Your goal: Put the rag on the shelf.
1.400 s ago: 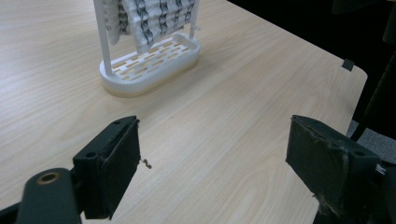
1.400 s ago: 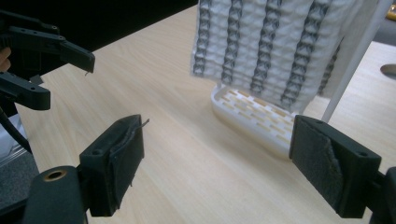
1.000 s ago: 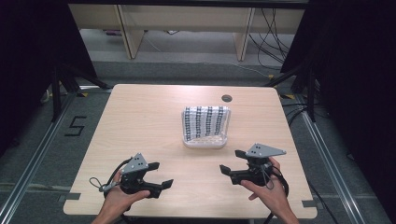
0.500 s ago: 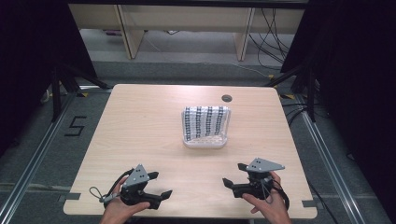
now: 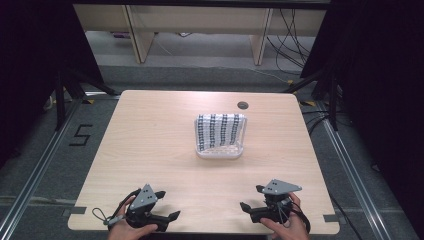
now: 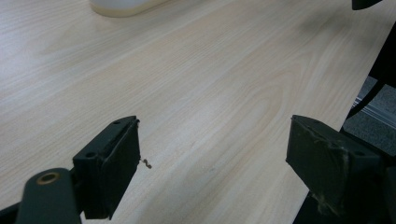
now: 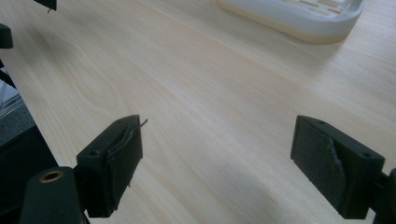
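Near the table's front edge, the left gripper (image 5: pixel 162 209) sits at the left corner, held in the person's left hand (image 5: pixel 125 231). Its jaws stand wide apart with nothing between them; in the left gripper view (image 6: pixel 214 154) only bare wood shows in the gap, with a tiny dark speck (image 6: pixel 147 163) on the surface just beside the left jaw. A cable loop (image 5: pixel 100 216) trails from it to the left.

At the right of the near edge the right gripper (image 5: pixel 254 200) is held in the right hand (image 5: pixel 289 226), a grey three-cornered plate (image 5: pixel 281 187) on top. Its jaws too are spread wide and hold nothing; the right gripper view (image 7: pixel 215 156) shows empty tabletop between them, and the pad on the right jaw looks torn or wrinkled. Whether either gripper touches the table I cannot tell.

Farther off, around the middle of the wooden table (image 5: pixel 150 135), stands a white tray (image 5: pixel 220 151) with a white cloth patterned in dark stripes (image 5: pixel 220 130) draped over it. It is well apart from both grippers, with nothing between. Its white rim shows at the top of the left gripper view (image 6: pixel 121 6), and its slotted base at the top of the right gripper view (image 7: pixel 303 16).

A round dark grommet (image 5: pixel 243 105) sits near the table's far edge. On the floor to the left, a mark reads "5" (image 5: pixel 80 135).
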Demonstrator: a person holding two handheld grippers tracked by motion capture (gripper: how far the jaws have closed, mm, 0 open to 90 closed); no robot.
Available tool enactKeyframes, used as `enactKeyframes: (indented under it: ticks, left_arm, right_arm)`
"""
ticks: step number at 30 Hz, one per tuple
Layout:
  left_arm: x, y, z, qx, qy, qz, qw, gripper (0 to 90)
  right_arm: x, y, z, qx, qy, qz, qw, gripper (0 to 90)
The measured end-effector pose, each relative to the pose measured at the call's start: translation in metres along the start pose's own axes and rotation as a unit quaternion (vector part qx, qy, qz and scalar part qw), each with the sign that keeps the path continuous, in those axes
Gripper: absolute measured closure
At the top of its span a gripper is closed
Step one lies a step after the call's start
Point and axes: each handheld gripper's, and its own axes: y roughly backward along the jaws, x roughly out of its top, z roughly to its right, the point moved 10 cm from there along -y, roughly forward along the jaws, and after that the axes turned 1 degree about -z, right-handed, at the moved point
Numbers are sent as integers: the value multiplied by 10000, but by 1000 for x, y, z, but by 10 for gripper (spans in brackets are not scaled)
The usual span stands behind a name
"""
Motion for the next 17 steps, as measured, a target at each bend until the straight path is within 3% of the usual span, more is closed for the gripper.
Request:
enactKeyframes:
  ticks: [1, 2, 3, 17]
  left_arm:
    - [-1, 0, -1, 7, -8, -28, 10000, 168]
    - [-1, 0, -1, -3, -9, -33, 10000, 168]
    - [0, 0, -2, 2, -36, -11, 10000, 168]
    - [0, 1, -5, -17, -6, 0, 10000, 168]
  right_arm:
    - [0, 0, 0, -31, -2, 34, 10000, 177]
    - [-2, 1, -3, -20, -160, -10, 9999, 176]
    - [-3, 0, 0, -1, 9, -15, 10000, 177]
    - [-4, -1, 1, -2, 19, -31, 10000, 178]
